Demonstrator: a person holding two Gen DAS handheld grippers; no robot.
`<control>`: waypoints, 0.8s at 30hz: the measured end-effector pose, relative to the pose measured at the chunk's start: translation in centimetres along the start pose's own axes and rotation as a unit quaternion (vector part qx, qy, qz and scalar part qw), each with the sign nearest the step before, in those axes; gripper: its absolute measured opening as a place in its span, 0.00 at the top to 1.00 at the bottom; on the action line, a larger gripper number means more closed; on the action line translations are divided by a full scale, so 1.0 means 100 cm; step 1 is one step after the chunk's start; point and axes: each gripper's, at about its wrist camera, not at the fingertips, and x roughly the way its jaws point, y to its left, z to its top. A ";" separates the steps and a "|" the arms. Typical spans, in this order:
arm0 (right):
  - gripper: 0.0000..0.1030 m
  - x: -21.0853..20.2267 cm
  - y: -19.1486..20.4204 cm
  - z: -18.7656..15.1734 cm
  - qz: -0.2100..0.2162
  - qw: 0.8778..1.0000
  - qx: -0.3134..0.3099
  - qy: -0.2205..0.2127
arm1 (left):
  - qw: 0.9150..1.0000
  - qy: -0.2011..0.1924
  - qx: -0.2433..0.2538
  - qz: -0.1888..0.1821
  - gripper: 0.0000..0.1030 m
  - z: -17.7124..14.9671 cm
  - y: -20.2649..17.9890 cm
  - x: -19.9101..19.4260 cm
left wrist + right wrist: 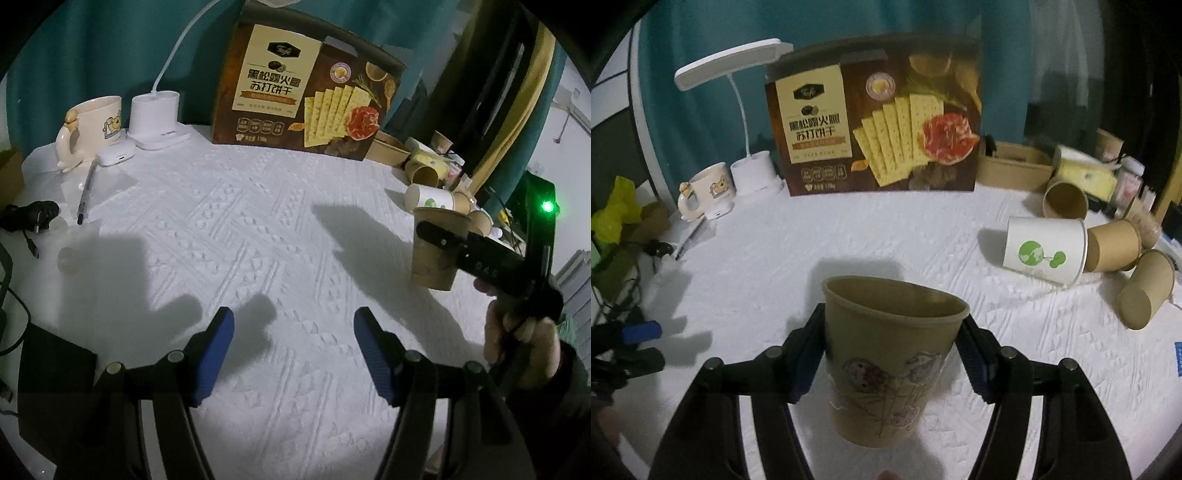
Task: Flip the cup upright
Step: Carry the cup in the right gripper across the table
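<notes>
Clamping the brown paper cup (890, 354) on both sides of its wall just under the rim, the right gripper (890, 350) holds it at lower centre of the right wrist view, mouth up and base down, with the flower drawing facing the camera. Its long axis looks close to vertical, tipped only slightly, and the base seems to hang a little above the white textured tablecloth (812, 236); from the left wrist view, where the same cup (434, 254) sits at the right edge pinched by the black finger, I cannot tell for certain whether it touches. By my reading the turn is nearly finished, and the next move hinges on bringing that axis fully plumb and lowering the base flat onto the cloth before letting go. Only the right hand (524, 332) has the cup; the left gripper (293, 354), at the bottom of its own view, has its blue pads apart with nothing between them and points at bare cloth, well apart from the cup. Other cups lie tipped at the right, beyond it.
</notes>
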 end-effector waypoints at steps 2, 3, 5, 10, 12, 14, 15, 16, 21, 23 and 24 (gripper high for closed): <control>0.38 -0.004 0.007 -0.004 -0.007 1.000 -0.009 -0.021 | 1.000 -0.001 0.000 -0.001 0.34 -0.001 -0.001 0.000; 0.38 -0.006 0.013 -0.007 -0.015 0.999 -0.020 -0.033 | 1.000 0.000 0.000 -0.001 0.34 -0.001 -0.002 0.000; 0.38 -0.008 0.018 -0.012 -0.021 0.999 -0.030 -0.038 | 1.000 0.001 0.002 -0.002 0.34 -0.002 -0.004 0.001; 0.38 -0.013 0.028 -0.020 -0.017 0.998 -0.042 -0.051 | 1.000 0.005 0.009 -0.008 0.34 -0.006 -0.009 0.003; 0.38 -0.017 0.031 -0.023 -0.015 0.997 -0.051 -0.055 | 1.000 0.007 0.011 -0.009 0.34 -0.007 -0.011 0.004; 0.38 -0.019 0.034 -0.026 -0.012 0.997 -0.057 -0.050 | 1.000 0.007 0.013 -0.010 0.34 -0.008 -0.012 0.004; 0.38 -0.021 0.034 -0.028 -0.011 0.997 -0.059 -0.052 | 1.000 0.007 0.014 -0.011 0.34 -0.009 -0.013 0.004; 0.38 -0.024 0.035 -0.029 -0.012 0.997 -0.060 -0.054 | 1.000 0.007 0.014 -0.011 0.34 -0.009 -0.013 0.004; 0.38 -0.032 0.036 -0.040 -0.013 0.996 -0.068 -0.051 | 1.000 0.010 0.019 -0.013 0.34 -0.013 -0.016 0.004; 0.38 -0.037 0.037 -0.045 -0.014 0.996 -0.072 -0.056 | 1.000 0.012 0.021 -0.014 0.34 -0.013 -0.018 0.004; 0.38 -0.041 0.039 -0.048 -0.015 0.995 -0.077 -0.058 | 1.000 0.013 0.023 -0.014 0.34 -0.014 -0.019 0.004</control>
